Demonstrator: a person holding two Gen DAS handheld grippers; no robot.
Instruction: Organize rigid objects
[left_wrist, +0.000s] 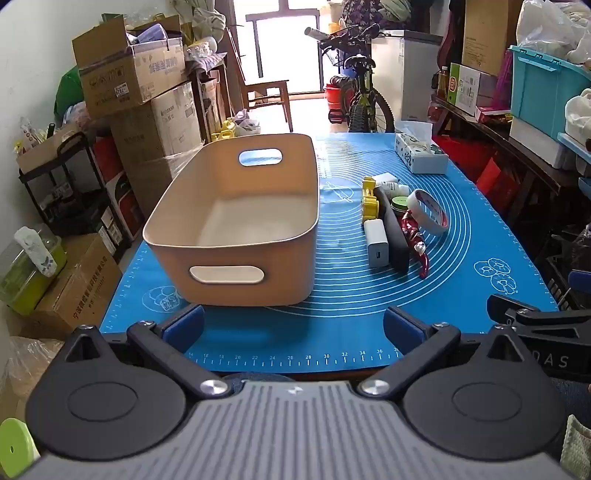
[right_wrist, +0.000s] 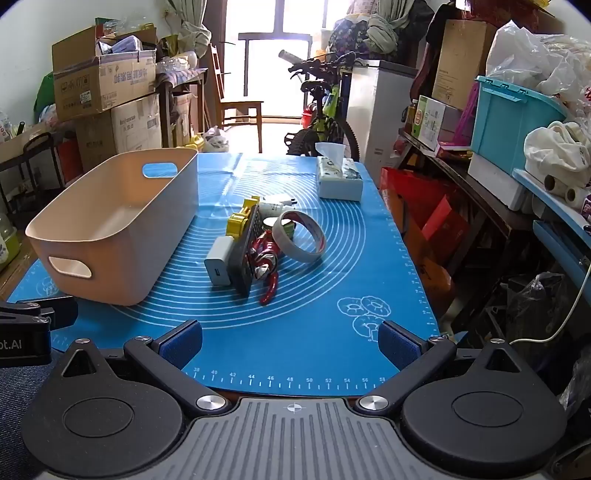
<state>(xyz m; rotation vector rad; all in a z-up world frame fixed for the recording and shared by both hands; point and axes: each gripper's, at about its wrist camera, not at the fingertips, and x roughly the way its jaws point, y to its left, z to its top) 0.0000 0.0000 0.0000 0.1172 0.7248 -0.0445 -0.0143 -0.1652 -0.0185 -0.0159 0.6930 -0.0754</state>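
A beige plastic bin (left_wrist: 236, 254) (right_wrist: 122, 254) with cut-out handles stands empty on the left of the blue mat (left_wrist: 351, 332) (right_wrist: 295, 332). To its right lies a small heap: a white charger (left_wrist: 376, 243) (right_wrist: 218, 266), a dark flat block (left_wrist: 393, 236) (right_wrist: 243, 254), a red carabiner (left_wrist: 417, 240) (right_wrist: 267, 277), a tape roll (left_wrist: 428, 211) (right_wrist: 299, 236), a yellow clip (left_wrist: 369, 199) (right_wrist: 240, 218) and small white bottles (left_wrist: 391, 184) (right_wrist: 275, 206). My left gripper (left_wrist: 293, 328) hangs open just short of the bin. My right gripper (right_wrist: 290, 341) is open too, well short of the heap.
A tissue box (left_wrist: 419, 155) (right_wrist: 338, 177) sits at the mat's far right. Stacked cardboard boxes (left_wrist: 140, 92) crowd the left side, and shelves with a teal crate (right_wrist: 513, 118) line the right. A bicycle (left_wrist: 356, 92) stands beyond the table's far end.
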